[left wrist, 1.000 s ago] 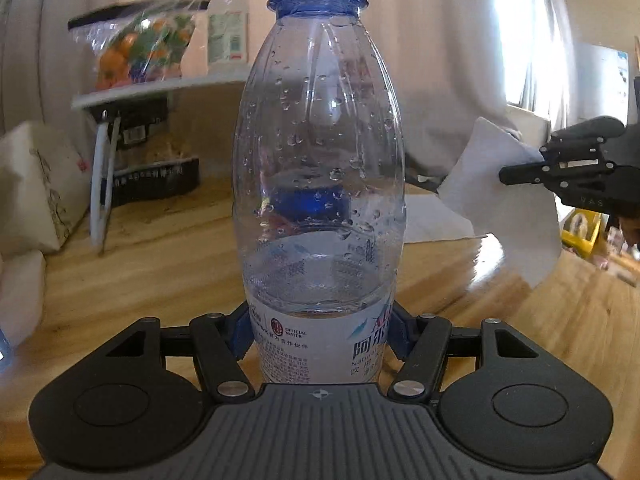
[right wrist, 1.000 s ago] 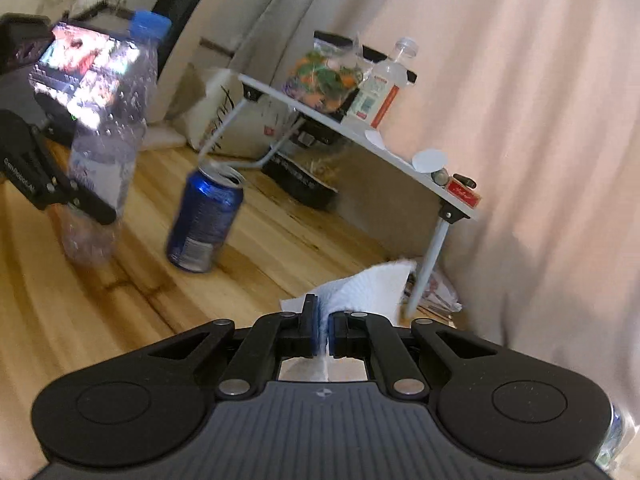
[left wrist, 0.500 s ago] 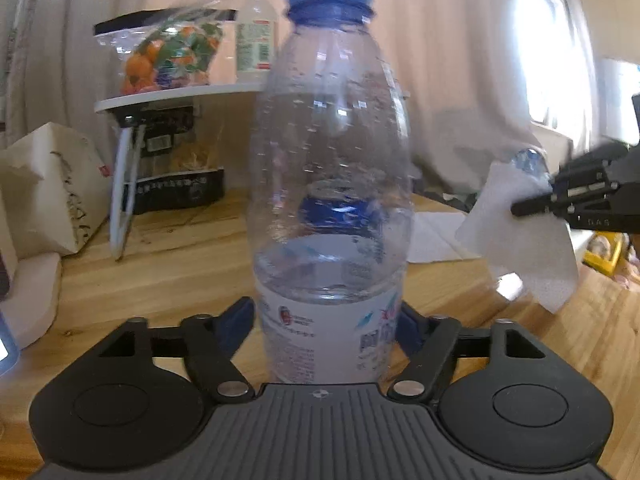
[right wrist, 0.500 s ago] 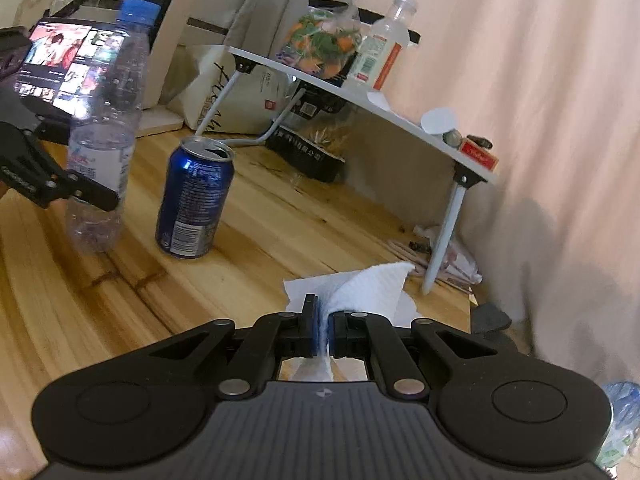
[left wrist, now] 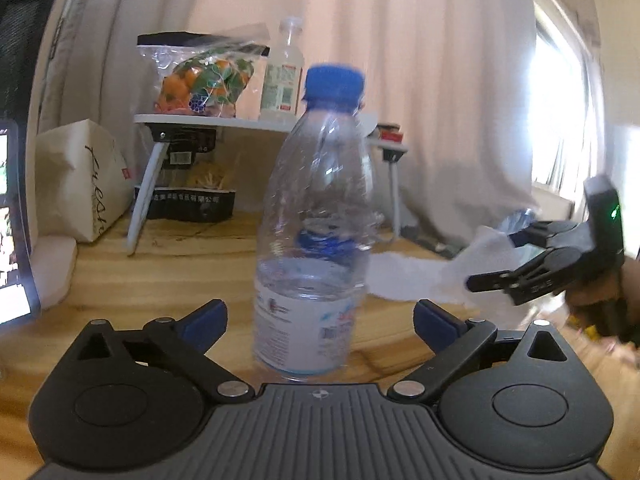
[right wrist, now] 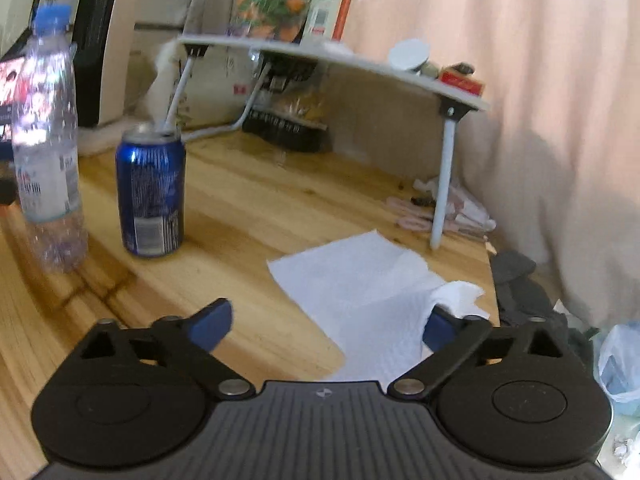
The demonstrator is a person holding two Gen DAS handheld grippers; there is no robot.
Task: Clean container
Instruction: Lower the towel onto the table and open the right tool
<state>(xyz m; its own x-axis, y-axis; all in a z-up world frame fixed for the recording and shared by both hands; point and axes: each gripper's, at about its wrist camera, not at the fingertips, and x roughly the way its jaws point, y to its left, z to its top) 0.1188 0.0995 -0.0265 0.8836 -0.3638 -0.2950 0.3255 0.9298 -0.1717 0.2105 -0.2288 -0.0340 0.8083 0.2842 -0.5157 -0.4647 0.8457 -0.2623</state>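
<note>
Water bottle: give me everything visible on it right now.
The water bottle is clear ribbed plastic with a blue screw cap, closed, and a white printed label around its lower body. It is roughly a third full of water, with droplets on the inside wall. It stands upright on the wooden table, just left of the blue can in the right wrist view, apart from it. The left hand-held gripper is open around it, fingers clear of the label. Motion blur hides the label text.
</note>
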